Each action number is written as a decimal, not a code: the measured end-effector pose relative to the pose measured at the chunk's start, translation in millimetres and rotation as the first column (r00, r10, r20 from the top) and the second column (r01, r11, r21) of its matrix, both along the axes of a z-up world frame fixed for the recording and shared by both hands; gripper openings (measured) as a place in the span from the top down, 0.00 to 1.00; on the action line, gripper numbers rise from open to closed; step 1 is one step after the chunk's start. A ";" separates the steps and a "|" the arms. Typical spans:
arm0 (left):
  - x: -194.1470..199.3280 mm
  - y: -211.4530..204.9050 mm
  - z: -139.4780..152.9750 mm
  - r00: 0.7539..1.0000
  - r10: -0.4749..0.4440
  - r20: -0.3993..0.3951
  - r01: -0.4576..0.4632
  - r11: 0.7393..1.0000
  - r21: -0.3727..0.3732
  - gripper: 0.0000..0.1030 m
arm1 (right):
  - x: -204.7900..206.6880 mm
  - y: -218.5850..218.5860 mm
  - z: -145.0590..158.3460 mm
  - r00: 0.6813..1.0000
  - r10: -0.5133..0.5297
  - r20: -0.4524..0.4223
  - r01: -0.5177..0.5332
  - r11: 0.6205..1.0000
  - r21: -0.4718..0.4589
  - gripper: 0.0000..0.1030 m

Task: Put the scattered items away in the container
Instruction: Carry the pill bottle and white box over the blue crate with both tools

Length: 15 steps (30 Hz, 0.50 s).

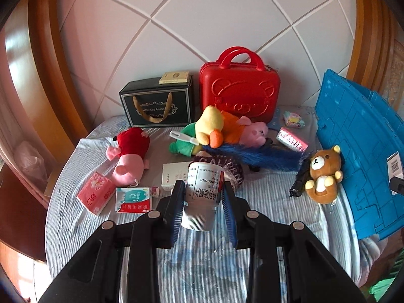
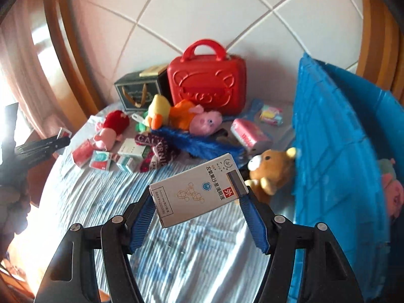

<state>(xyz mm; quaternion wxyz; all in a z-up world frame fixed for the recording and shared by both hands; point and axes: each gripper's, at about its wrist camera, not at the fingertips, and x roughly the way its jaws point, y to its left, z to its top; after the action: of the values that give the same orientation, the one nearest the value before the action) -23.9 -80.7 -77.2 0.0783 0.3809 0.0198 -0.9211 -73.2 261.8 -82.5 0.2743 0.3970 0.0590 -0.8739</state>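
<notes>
Both tongs loaded over the striped bed.
Left tongs clamp a white cylindrical medicine bottle; right tongs hold a white cardboard medicine carton, raised, likely for the blue plastic crate at the bed's right edge.

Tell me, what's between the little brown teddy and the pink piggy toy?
The fluffy blue thing stretches between the brown teddy and the pink piggy, clearest in the left wrist view.

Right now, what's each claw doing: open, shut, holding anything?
Left claw: shut on the white medicine bottle.
Right claw: shut on the white medicine box.
</notes>
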 end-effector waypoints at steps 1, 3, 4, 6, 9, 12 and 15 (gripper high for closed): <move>-3.3 10.1 7.0 1.000 -0.012 -0.008 0.012 1.000 -0.005 0.72 | 1.5 7.1 6.2 1.000 -0.003 -0.015 0.003 1.000 -0.002 0.35; -9.5 30.1 19.7 0.999 -0.039 -0.026 0.039 0.999 -0.011 0.72 | 4.6 22.4 19.1 0.999 -0.012 -0.045 0.011 1.000 -0.012 0.35; -12.6 41.5 25.9 0.998 -0.056 -0.036 0.056 0.998 -0.014 0.72 | 5.5 32.0 25.8 0.998 -0.019 -0.052 0.018 1.000 -0.026 0.35; -18.7 63.9 37.3 0.994 -0.091 -0.053 0.090 0.996 -0.021 0.72 | 6.8 47.9 36.2 0.997 -0.033 -0.065 0.030 0.999 -0.044 0.35; -29.0 101.7 54.0 0.985 -0.155 -0.075 0.154 0.988 -0.031 0.72 | 8.5 74.1 51.8 0.994 -0.058 -0.091 0.051 0.996 -0.069 0.35; -38.0 138.9 66.8 0.973 -0.214 -0.091 0.211 0.976 -0.043 0.72 | 9.5 99.7 65.0 0.990 -0.085 -0.115 0.075 0.993 -0.087 0.35; -45.4 173.1 77.0 0.959 -0.266 -0.102 0.261 0.964 -0.058 0.72 | 9.9 124.7 74.3 0.985 -0.116 -0.129 0.103 0.989 -0.105 0.35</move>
<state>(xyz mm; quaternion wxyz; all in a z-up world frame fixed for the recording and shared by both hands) -69.3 92.4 -0.2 -0.0379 0.3275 -0.0469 -0.9429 -63.3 386.5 -8.3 0.2404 0.3257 0.0125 -0.9143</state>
